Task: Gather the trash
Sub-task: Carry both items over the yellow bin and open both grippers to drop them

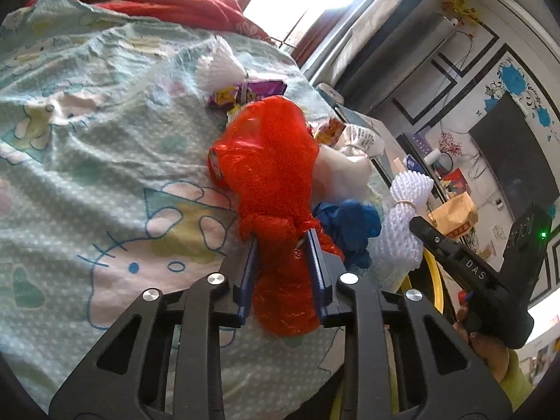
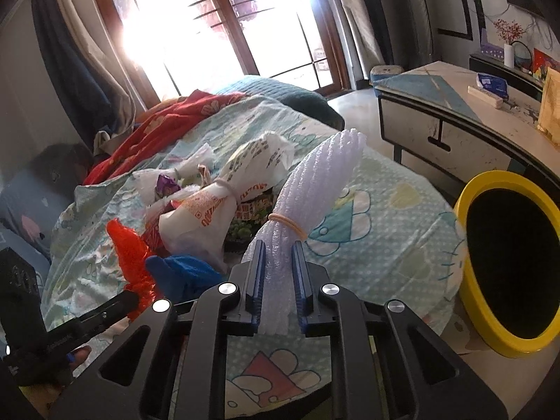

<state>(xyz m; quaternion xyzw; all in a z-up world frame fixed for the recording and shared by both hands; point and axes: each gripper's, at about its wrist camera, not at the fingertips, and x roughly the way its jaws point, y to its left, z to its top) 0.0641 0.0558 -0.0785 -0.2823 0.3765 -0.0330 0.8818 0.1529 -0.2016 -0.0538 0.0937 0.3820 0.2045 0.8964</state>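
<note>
In the left wrist view a knotted red plastic bag [image 1: 269, 168] lies on the cartoon-print bedspread [image 1: 87, 147], and my left gripper [image 1: 281, 241] is shut on its gathered neck. In the right wrist view a roll of white foam netting [image 2: 315, 192] bound with a rubber band stands up from the bed, with my right gripper [image 2: 278, 248] shut on its lower end. A yellow-rimmed bin [image 2: 504, 276] with a dark inside stands at the bed's right edge. The right gripper's body [image 1: 465, 262] also shows at the right of the left wrist view.
More trash sits mid-bed: a blue bag [image 2: 182, 273], a white printed bag [image 2: 210, 210], a purple wrapper [image 1: 252, 91] and a white tied bag [image 1: 220, 66]. A red blanket [image 2: 168, 122] lies at the far end. A low table [image 2: 455, 105] stands to the right.
</note>
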